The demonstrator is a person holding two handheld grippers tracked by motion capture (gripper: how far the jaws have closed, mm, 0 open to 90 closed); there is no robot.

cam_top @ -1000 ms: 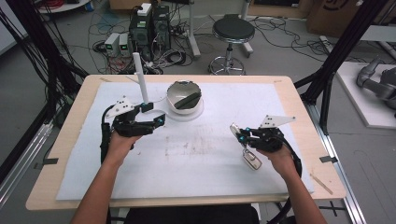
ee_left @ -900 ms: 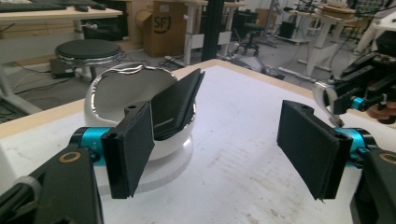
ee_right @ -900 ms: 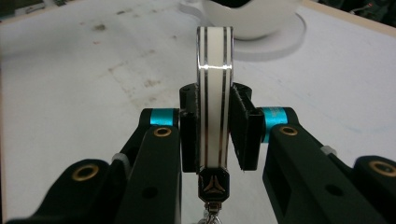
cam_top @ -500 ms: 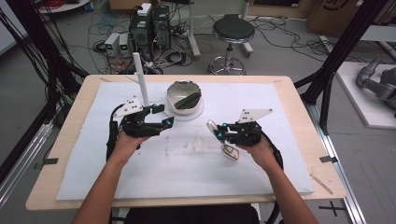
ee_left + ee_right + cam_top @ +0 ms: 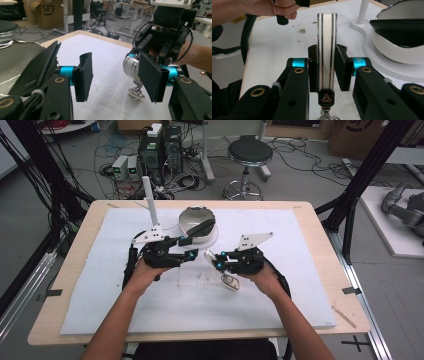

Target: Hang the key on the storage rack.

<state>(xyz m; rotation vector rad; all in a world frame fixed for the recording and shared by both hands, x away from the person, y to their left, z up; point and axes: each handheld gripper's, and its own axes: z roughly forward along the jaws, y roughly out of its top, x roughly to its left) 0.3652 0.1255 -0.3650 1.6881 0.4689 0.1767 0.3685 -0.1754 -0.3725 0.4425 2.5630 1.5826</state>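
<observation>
A round white fob (image 5: 326, 50) with chrome stripes and a dangling metal key ring (image 5: 230, 281) is pinched edge-on in my right gripper (image 5: 326, 71), which is shut on it above the white mat. In the high view the right gripper (image 5: 215, 260) holds it at the table's middle. My left gripper (image 5: 191, 248) faces it from the left and is open. In the left gripper view the fob (image 5: 130, 67) hangs just beyond the left gripper's (image 5: 116, 75) right pad (image 5: 150, 75), with its clasp (image 5: 136, 93) below, and nothing is between the jaws.
A shiny white bowl (image 5: 192, 217) holding a black leather piece (image 5: 201, 226) stands on a white base just behind both grippers, with a white upright post (image 5: 149, 200) to its left. The mat (image 5: 280, 310) covers the wooden table. A person's hand (image 5: 277, 7) holds the left gripper.
My right gripper carried the fob leftward from the right side to the table's middle. The left gripper shifted right toward it, so the two now nearly meet.
</observation>
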